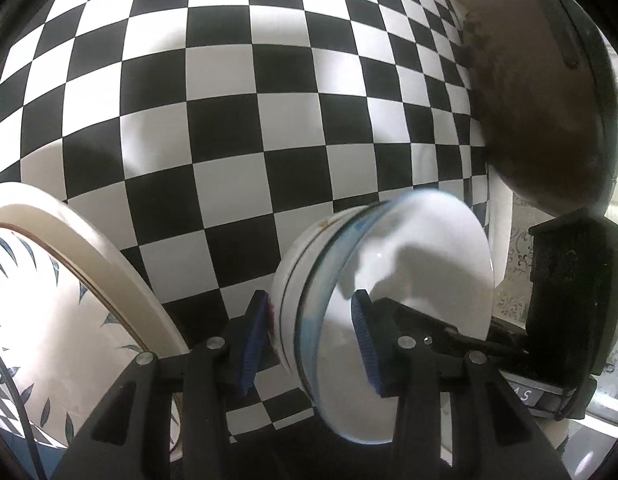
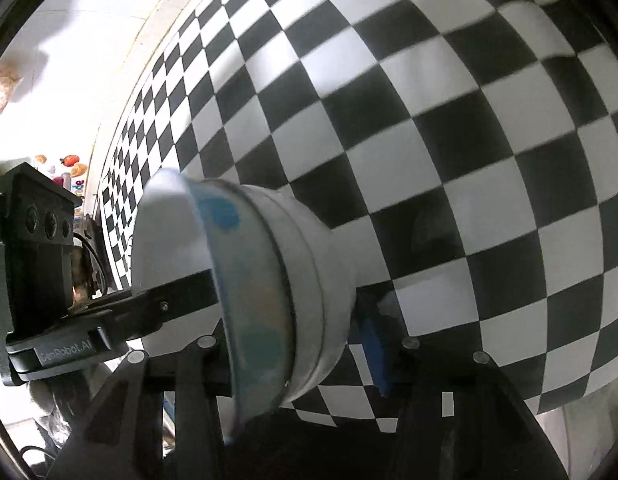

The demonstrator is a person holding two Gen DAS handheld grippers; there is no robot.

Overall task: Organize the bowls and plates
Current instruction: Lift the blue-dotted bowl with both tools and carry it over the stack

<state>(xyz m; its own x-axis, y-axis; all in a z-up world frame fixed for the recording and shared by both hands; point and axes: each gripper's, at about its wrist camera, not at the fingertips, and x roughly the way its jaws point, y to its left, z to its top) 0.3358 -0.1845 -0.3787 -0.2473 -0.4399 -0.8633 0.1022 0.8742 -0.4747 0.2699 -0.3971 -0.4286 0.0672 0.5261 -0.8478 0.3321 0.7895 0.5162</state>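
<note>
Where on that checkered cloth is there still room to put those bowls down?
The widest bare stretch of checkered cloth lies beyond the stacked bowls, between the leaf-patterned plate on the left and the dark brown pot on the right. It is tight near the plate's rim and beside the pot, and both grippers crowd the bowls.

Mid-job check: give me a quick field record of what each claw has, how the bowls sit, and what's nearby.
surface: checkered cloth
held item: two nested bowls, tipped on their side
left claw: shut on the bowls' rim, blue pads either side
right claw: around the same bowls; whether it clamps is unclear
nearby: leaf-patterned plate, lower left in the left wrist view
</note>
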